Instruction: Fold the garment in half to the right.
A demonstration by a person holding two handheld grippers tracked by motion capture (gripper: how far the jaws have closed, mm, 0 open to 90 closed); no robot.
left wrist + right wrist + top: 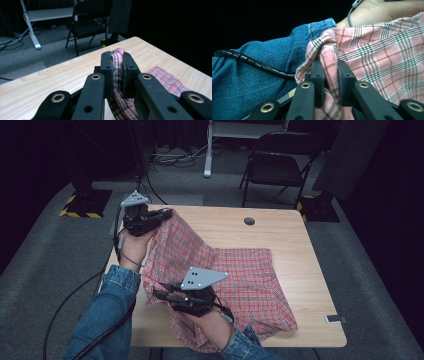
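High view looks down; both gripper views sit close, sharing perhaps the cloth [240, 275].

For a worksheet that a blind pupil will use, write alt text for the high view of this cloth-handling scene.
A person in denim sleeves lifts a red plaid cloth off a wooden table with two hand-held grippers, each shut on its edge. The left gripper holds a corner up at the table's far left; the right gripper pinches the near edge. A black folding chair stands behind.
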